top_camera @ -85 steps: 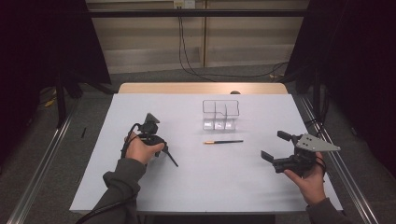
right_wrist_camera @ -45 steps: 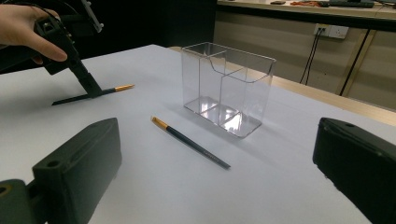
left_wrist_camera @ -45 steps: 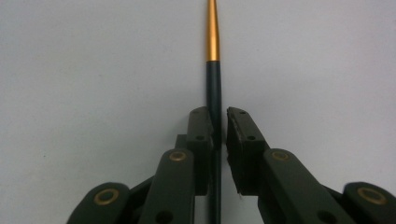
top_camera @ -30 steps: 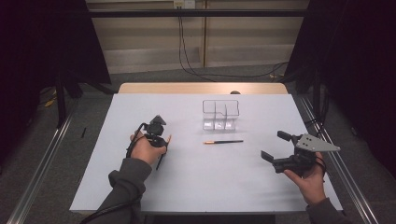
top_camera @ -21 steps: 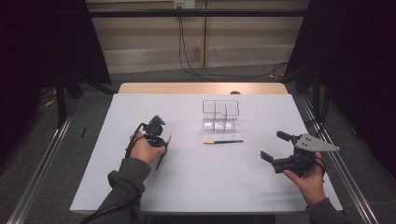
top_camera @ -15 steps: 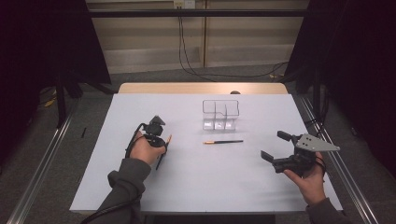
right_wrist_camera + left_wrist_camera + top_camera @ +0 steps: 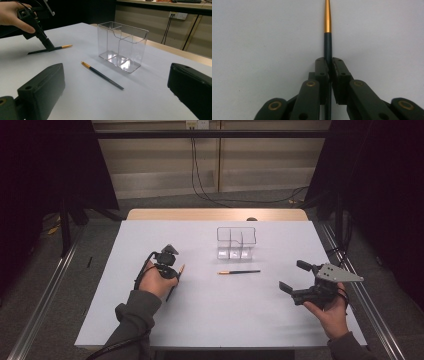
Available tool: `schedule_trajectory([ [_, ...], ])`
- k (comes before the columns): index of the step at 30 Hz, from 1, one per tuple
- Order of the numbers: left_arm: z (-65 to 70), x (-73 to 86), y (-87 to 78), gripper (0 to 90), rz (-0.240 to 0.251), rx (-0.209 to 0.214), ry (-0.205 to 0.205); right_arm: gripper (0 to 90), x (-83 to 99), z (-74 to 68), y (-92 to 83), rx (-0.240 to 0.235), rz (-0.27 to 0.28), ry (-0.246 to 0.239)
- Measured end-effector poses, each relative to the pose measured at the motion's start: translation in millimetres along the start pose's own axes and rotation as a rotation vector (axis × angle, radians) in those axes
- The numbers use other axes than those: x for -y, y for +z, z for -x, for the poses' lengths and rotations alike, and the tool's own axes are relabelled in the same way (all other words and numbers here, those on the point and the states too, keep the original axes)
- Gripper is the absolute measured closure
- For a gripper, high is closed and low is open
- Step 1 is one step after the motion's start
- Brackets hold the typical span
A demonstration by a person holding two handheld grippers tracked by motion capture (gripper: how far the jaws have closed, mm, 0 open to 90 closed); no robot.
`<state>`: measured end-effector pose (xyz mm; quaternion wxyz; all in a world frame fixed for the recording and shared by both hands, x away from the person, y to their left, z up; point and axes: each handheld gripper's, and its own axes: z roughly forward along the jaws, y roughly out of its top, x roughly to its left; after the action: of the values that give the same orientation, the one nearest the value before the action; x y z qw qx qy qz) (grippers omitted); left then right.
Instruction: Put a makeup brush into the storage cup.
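My left gripper (image 7: 173, 276) (image 7: 329, 62) is shut on a thin dark brush with a gold end (image 7: 181, 268) (image 7: 327, 22), gripping its dark shaft. In the right gripper view that left gripper (image 7: 48, 46) points down and the held brush (image 7: 62, 46) lies level, at or just above the white table (image 7: 210, 320). A second, similar brush (image 7: 240, 271) (image 7: 102, 75) lies loose in front of a clear divided holder (image 7: 236, 242) (image 7: 122, 47). My right gripper (image 7: 294, 276) (image 7: 116, 71) stands open at the right, with nothing between its jaws.
A wooden strip (image 7: 215, 214) runs along the table's far edge. Metal rails (image 7: 45, 295) flank both sides of the table. Cables (image 7: 200, 175) hang down the back wall.
Since the earliest frame my left hand has turned, so the brush's dark end swung from the lower right toward the person. Over the last second nothing has moved.
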<state>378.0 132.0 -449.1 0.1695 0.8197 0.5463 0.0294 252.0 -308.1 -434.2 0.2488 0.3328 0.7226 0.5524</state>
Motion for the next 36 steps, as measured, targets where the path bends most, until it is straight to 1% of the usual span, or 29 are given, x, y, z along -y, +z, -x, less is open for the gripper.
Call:
schedule_trajectory([
  [1, -0.9, 0.2, -0.2, 84.0, 0.000, 0.007, 0.006, 0.6, 0.2, -0.3, 0.4, 0.008, 0.006, 0.002],
  [2, -1.6, 0.8, -0.4, 84.1, 0.006, 0.018, 0.000, 0.6, 0.0, -0.1, -0.1, 0.001, -0.001, 0.001],
  [3, -3.8, 1.4, -0.5, 84.0, 0.015, 0.031, 0.009, 0.6, 0.0, -0.1, 0.0, 0.004, 0.002, 0.001],
  [4, -4.8, 2.0, -0.4, 84.0, 0.024, 0.042, 0.008, 0.6, 0.2, -0.3, 0.2, 0.007, 0.005, 0.003],
  [5, -6.8, 2.5, -1.0, 84.1, 0.021, 0.049, 0.016, 0.6, 0.4, -0.2, -0.1, 0.009, 0.002, 0.004],
  [6, -8.2, 2.9, -1.0, 84.0, 0.031, 0.059, 0.010, 0.6, 0.5, -0.2, -0.1, 0.010, 0.002, 0.006],
  [8, -10.5, 3.1, -2.4, 84.0, 0.040, 0.065, 0.016, 0.6, 0.6, -0.3, 0.0, 0.010, 0.001, 0.008],
  [9, -11.6, 3.3, -3.2, 84.0, 0.054, 0.069, 0.019, 0.6, 0.6, -0.2, 0.1, 0.010, 0.000, 0.006],
  [10, -12.2, 3.0, -4.4, 84.0, 0.053, 0.072, 0.021, 0.6, 0.6, -0.3, 0.1, 0.009, 0.000, 0.006],
  [12, -12.0, 2.9, -7.1, 84.0, 0.069, 0.082, 0.015, 0.6, 0.5, -0.4, 0.3, 0.010, 0.001, 0.005],
  [13, -12.3, 2.5, -8.9, 84.0, 0.078, 0.080, 0.026, 0.6, 0.6, -0.3, 0.3, 0.009, 0.001, 0.006],
  [14, -11.7, 2.4, -10.5, 84.0, 0.084, 0.086, 0.015, 0.6, 0.7, -0.4, 0.4, 0.010, 0.000, 0.006],
  [15, -12.6, 2.0, -11.6, 84.0, 0.096, 0.085, 0.026, 0.6, 0.8, -0.5, 0.5, 0.012, -0.002, 0.008],
  [16, -12.8, 1.8, -13.0, 84.0, 0.113, 0.095, 0.021, 0.6, 0.8, -0.5, 0.4, 0.012, -0.003, 0.008],
  [18, -15.0, 1.5, -15.2, 84.0, 0.140, 0.105, 0.032, 0.6, 0.6, -0.4, 0.4, 0.009, 0.000, 0.006],
  [19, -15.1, 1.8, -15.3, 84.0, 0.166, 0.111, 0.043, 0.6, 0.5, -0.4, 0.5, 0.008, 0.002, 0.004],
  [21, -16.7, 2.7, -15.6, 84.0, 0.194, 0.122, 0.034, 0.6, 0.3, -0.7, 0.6, 0.010, 0.004, 0.005],
  [22, -17.2, 3.3, -15.6, 84.0, 0.219, 0.139, 0.028, 0.6, 0.3, -0.6, 0.5, 0.009, 0.004, 0.005],
  [23, -17.8, 3.8, -16.0, 84.0, 0.235, 0.149, 0.025, 0.6, 0.5, -0.3, 0.2, 0.007, 0.000, 0.005],
  [25, -18.3, 4.6, -17.7, 84.0, 0.279, 0.153, 0.015, 0.6, 0.7, -0.3, 0.1, 0.014, -0.001, 0.009],
  [27, -20.2, 5.4, -20.6, 84.0, 0.313, 0.163, 0.015, 0.6, 0.6, -0.2, 0.1, 0.012, 0.000, 0.010],
  [28, -20.6, 5.5, -22.0, 84.0, 0.337, 0.179, 0.013, 0.6, 0.6, -0.4, 0.1, 0.013, -0.001, 0.010],
  [29, -20.9, 6.0, -23.5, 84.0, 0.356, 0.192, 0.001, 0.6, 0.6, -0.4, 0.2, 0.013, 0.000, 0.009],
  [30, -21.4, 6.4, -25.1, 83.9, 0.368, 0.193, -0.006, 0.6, 0.7, -0.6, 0.3, 0.010, -0.001, 0.012],
  [31, -21.9, 6.7, -26.5, 84.0, 0.386, 0.190, 0.002, 0.6, 0.8, -0.5, 0.4, 0.012, -0.003, 0.008],
  [32, -21.3, 7.2, -27.4, 84.0, 0.408, 0.195, -0.003, 0.6, 0.9, -0.5, 0.5, 0.010, -0.003, 0.009],
  [34, -21.7, 8.3, -29.2, 83.9, 0.441, 0.196, 0.003, 0.6, 0.9, -0.6, 0.6, 0.010, -0.003, 0.010],
  [36, -22.0, 9.3, -30.5, 84.0, 0.477, 0.199, 0.018, 0.6, 0.7, -0.7, 0.6, 0.011, -0.002, 0.009],
])
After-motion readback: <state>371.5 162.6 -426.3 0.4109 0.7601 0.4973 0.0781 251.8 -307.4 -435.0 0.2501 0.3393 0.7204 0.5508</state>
